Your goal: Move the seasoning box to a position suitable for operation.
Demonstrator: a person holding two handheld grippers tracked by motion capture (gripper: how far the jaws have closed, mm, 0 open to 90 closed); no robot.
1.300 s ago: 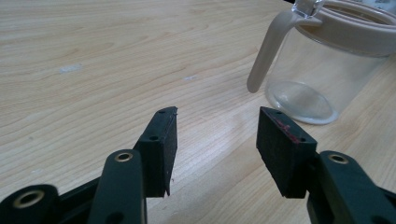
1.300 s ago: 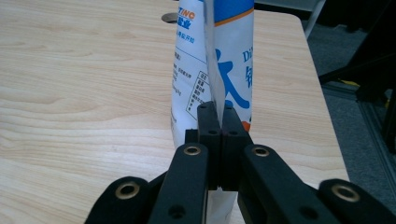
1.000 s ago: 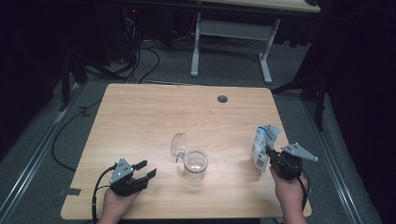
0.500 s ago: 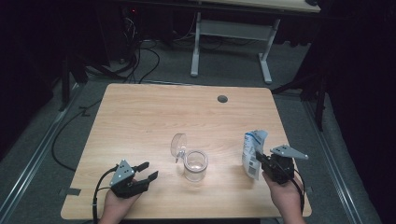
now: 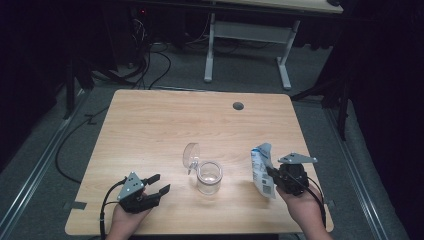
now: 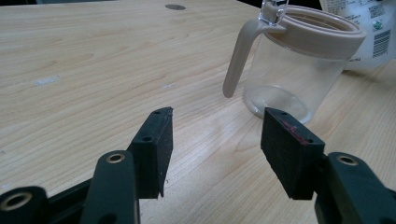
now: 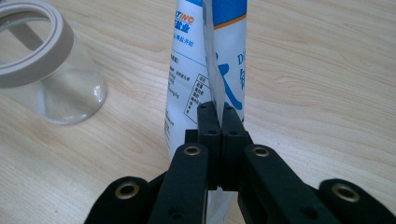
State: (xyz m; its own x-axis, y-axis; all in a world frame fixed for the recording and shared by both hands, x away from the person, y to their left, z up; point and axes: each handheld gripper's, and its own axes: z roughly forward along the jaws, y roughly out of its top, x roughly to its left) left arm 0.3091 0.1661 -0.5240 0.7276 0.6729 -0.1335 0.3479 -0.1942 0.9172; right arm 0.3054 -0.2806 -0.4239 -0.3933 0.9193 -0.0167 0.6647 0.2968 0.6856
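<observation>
Standing upright near the table's four o'clock corner: white and blue printed plastic pouch, pinched along its folded seam by the right gripper, jaws pressed tight together on the film, as seen close up in the right gripper view. Held off the wood or just touching it, cannot tell which.

At nine o'clock from the pouch, near but apart: clear round glass jar with beige plastic rim and beige handle, standing upright around the table's six o'clock, its clear hinged lid flipped up at eleven o'clock of the jar. Jar empty, mouth open.

Farther out at nine o'clock from the jar: left gripper, low over the wood at the table's seven o'clock corner, jaws spread wide, having just been opening a little further, with nothing between them, pointing toward the jar.

Underneath everything: light wooden table, with a small dark round grommet toward one o'clock.
</observation>
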